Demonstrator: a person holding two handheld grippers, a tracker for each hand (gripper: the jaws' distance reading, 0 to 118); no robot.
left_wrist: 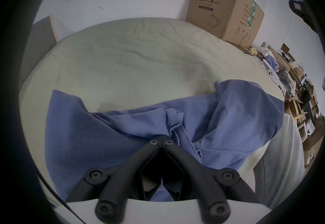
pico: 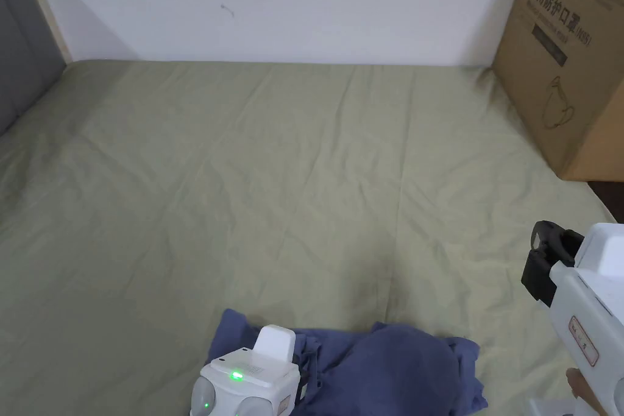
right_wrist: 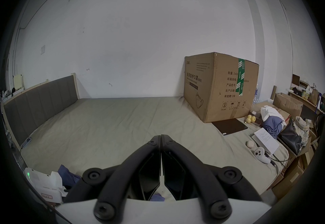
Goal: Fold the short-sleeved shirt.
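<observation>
One crumpled blue shirt (left_wrist: 123,140), soft folds, creased green sheet (pico: 244,179)

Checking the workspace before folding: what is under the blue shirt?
The shirt lies crumpled on the green sheet, near its front edge. The sheet shows around it; whatever lies beneath its folds is covered.

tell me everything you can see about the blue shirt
The shirt is a blue, soft knit-looking garment lying crumpled, not yet folded, at the near edge of the bed. Its fabric is bunched in loose folds, with a raw-looking hem twisted through the middle and one part humped up on the right. The left claw, jaws together, sits at a bunched fold; whether it pinches cloth is unclear.
</observation>
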